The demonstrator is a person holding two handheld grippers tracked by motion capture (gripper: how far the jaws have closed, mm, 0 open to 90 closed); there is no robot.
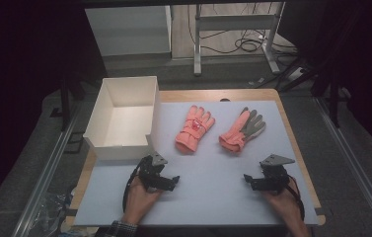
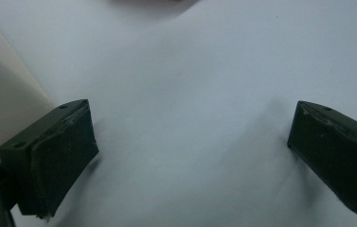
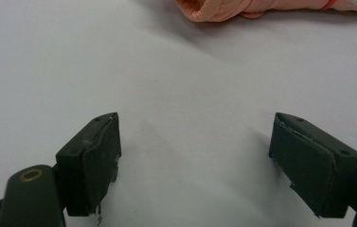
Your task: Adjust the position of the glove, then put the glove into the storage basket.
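Gloves: two knit, coral; left glove (image 1: 194, 129) ahead of left gripper (image 1: 166, 181), right glove (image 1: 240, 131) ahead of right gripper (image 1: 254, 181).
Grippers: both jaws spread wide, empty, blocky black pads.
Right gripper view: ribbed cuff (image 3: 214, 9) close ahead.
Box (image 1: 124, 116): white, open-topped, just left of left gripper.
Surface: smooth pale mat (image 1: 213, 197) on wooden table (image 1: 299, 148); dark room.

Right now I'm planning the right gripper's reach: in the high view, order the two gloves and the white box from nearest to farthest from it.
From the right gripper:
1. Glove with the grey palm, just ahead of it and slightly left, nearest.
2. All-pink glove, farther left, near the table's middle.
3. White box, at the far left edge, farthest.
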